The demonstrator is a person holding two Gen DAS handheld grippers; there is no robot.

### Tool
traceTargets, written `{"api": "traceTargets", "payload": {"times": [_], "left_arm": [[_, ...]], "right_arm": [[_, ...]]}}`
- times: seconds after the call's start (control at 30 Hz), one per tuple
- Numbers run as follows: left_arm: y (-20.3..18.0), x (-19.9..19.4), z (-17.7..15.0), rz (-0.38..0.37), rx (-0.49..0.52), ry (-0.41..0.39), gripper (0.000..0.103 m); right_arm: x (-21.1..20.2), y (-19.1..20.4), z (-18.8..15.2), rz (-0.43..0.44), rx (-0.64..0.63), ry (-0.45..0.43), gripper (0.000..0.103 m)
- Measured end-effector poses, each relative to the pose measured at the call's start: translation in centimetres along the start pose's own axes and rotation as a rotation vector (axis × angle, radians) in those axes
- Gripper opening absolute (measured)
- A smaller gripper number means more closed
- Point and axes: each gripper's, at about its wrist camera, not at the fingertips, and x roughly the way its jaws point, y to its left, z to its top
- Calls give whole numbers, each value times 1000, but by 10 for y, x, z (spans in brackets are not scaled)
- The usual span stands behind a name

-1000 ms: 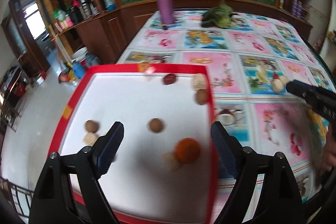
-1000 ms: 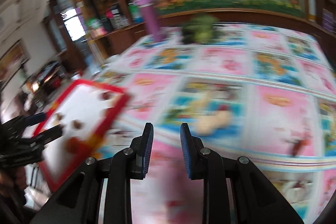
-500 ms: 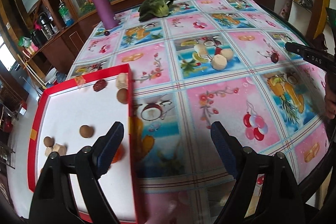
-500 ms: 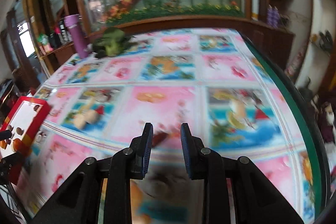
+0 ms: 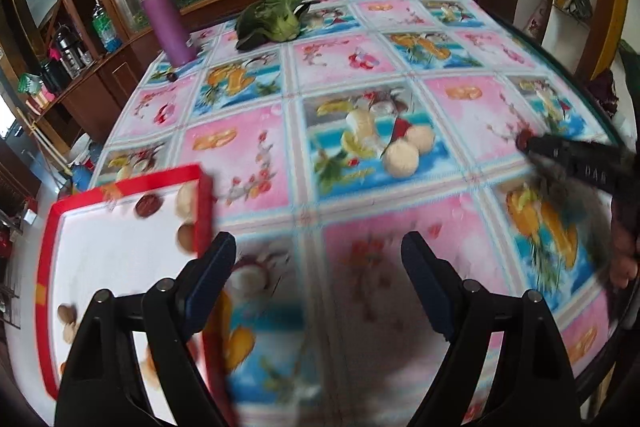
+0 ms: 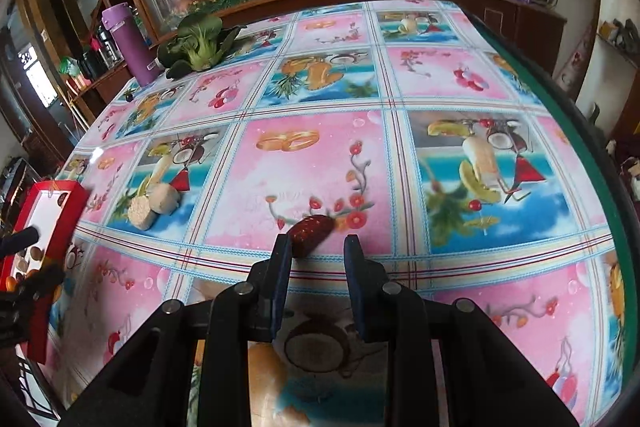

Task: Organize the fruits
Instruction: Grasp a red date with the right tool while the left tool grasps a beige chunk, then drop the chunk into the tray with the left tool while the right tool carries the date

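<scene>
Right gripper (image 6: 315,251) is hovering over the table (image 6: 460,75), fingers slightly apart, a dark red fruit (image 6: 311,229), possibly a date, lying just beyond them. Left gripper (image 5: 318,269) is sitting wide open right of the red tray (image 5: 202,211).

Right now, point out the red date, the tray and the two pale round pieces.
red date (image 6: 310,229): right wrist view, its wrinkled top.
tray (image 5: 160,177): left wrist view, its far red rim.
pale round pieces (image 6: 154,205): right wrist view, where the pair meets.

purple bottle (image 5: 162,15): upright, far ahead-left of the claw | leafy green vegetable (image 5: 270,17): lying far ahead, right of the bottle | fruit-print tablecloth (image 6: 320,75): under the claw | wooden cabinet (image 6: 532,15): behind table
</scene>
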Motion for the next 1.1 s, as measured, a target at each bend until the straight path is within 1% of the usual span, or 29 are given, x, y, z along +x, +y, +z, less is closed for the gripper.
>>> {"api": "traceTargets", "payload": {"times": [0.07, 0.13, 0.2, 0.27, 0.43, 0.57, 0.6, 0.63, 0.7, 0.9, 1.03, 1.1], "left_arm": [[-5, 14, 10, -5, -6, 12, 85], [-12, 28, 16, -57, -6, 27, 85], [-18, 41, 20, -72, -8, 55, 85], [-24, 48, 25, -93, -5, 50, 85], [-32, 60, 36, -95, -2, 41, 85], [-34, 67, 39, -108, 4, 31, 85], [-34, 68, 40, -110, 2, 31, 82], [-34, 71, 40, -119, 1, 33, 76], [-35, 76, 40, -138, -3, 51, 67], [-36, 78, 42, -152, -10, 35, 65], [-37, 78, 42, -155, -4, 23, 59], [-38, 78, 42, -157, -4, 21, 59]], "right_arm": [[0, 2, 1, 5, 1, 0, 26], [1, 4, 1, 7, -1, 1, 26], [2, 5, 3, 10, -3, 2, 26], [4, 6, 4, 7, -7, 4, 26], [11, 8, 6, -4, -12, 28, 26], [12, 10, 7, -18, -20, 22, 26], [13, 11, 7, -23, -22, 21, 26], [14, 12, 8, -29, -26, 21, 26], [15, 14, 9, -42, -32, 20, 26], [19, 19, 12, -70, -47, 14, 26], [21, 21, 13, -81, -57, 8, 25], [23, 23, 14, -86, -64, 5, 24]]}}
